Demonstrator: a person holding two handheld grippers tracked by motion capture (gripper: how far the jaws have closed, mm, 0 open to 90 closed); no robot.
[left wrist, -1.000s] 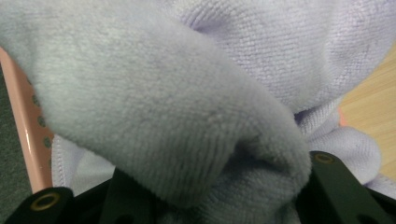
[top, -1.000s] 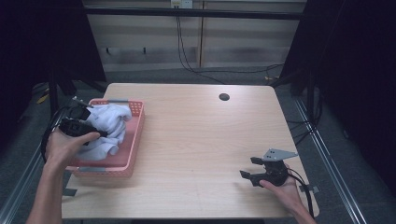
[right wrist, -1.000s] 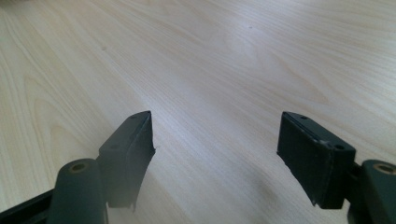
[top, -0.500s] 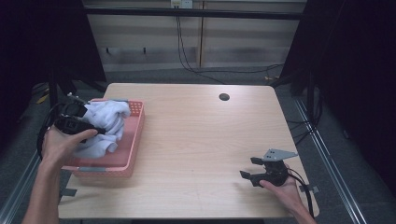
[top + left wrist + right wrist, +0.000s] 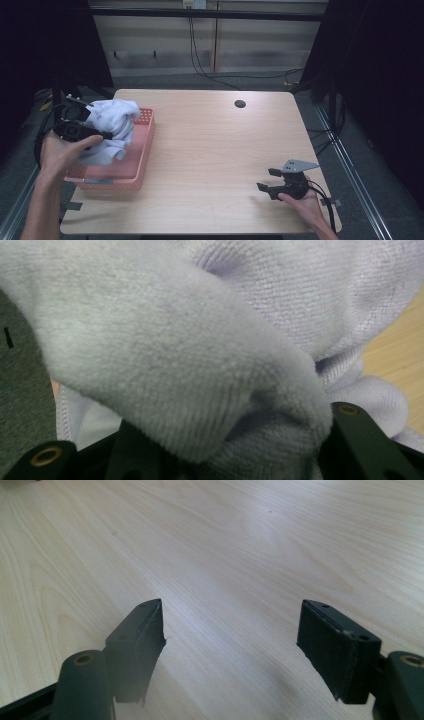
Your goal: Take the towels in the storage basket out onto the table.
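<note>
The left gripper (image 5: 102, 134) clenches a bunched fold of the white towel (image 5: 114, 127) (soft, light, floppy); the right gripper's (image 5: 232, 650) fingers are released.

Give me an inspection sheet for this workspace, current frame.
Surface: light wood table, round hole near the far edge.
Job's things: white towel bunched, partly lifted over the pink basket at the table's left edge.
Clutter: nothing seen.
Grippers: left gripper shut on the towel, cloth bulging between its jaws; right gripper open, nothing between the jaws, near the front right corner.
Cables: one trails from each gripper; black cables hang behind the table.
Surroundings: dark curtains at both sides, pale panel wall behind.
</note>
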